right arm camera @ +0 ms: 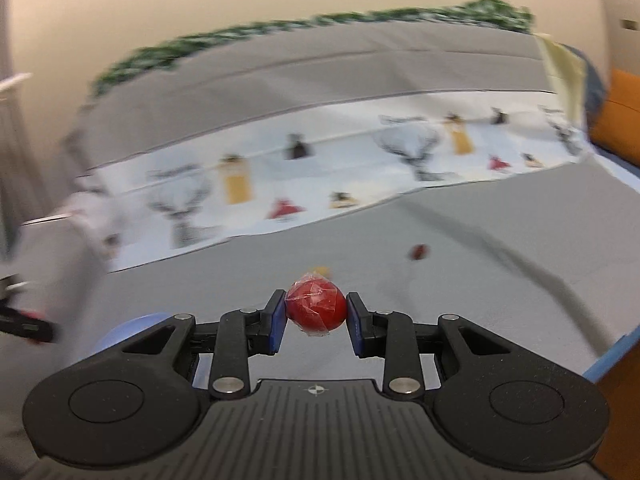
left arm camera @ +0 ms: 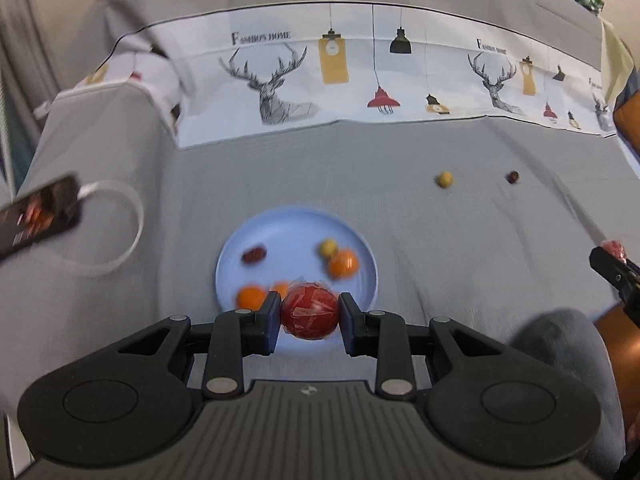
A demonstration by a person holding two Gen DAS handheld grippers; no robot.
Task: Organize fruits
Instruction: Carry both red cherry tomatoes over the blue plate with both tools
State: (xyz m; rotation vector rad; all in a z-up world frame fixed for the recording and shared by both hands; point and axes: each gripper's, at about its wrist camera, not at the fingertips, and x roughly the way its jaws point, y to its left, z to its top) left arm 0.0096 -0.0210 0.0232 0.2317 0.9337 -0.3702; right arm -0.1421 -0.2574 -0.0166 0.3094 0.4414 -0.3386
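My left gripper [left arm camera: 309,313] is shut on a red fruit wrapped in clear film [left arm camera: 310,312], held above the near rim of a blue plate [left arm camera: 280,224]. On the plate lie two orange fruits [left arm camera: 343,264], [left arm camera: 251,297], a small yellow one [left arm camera: 328,247] and a dark red date [left arm camera: 254,254]. My right gripper [right arm camera: 316,311] is shut on a second film-wrapped red fruit [right arm camera: 316,307], in the air over the grey cloth; it also shows at the right edge as the right gripper [left arm camera: 614,258]. A yellow fruit [left arm camera: 445,179] and a dark fruit [left arm camera: 512,177] lie loose on the cloth.
A phone [left arm camera: 38,212] with a white cable [left arm camera: 120,220] lies at the left. A printed band with deer and lamps [left arm camera: 320,76] crosses the grey cloth behind the plate. A grey-clad knee [left arm camera: 560,344] and orange furniture [right arm camera: 624,120] are on the right.
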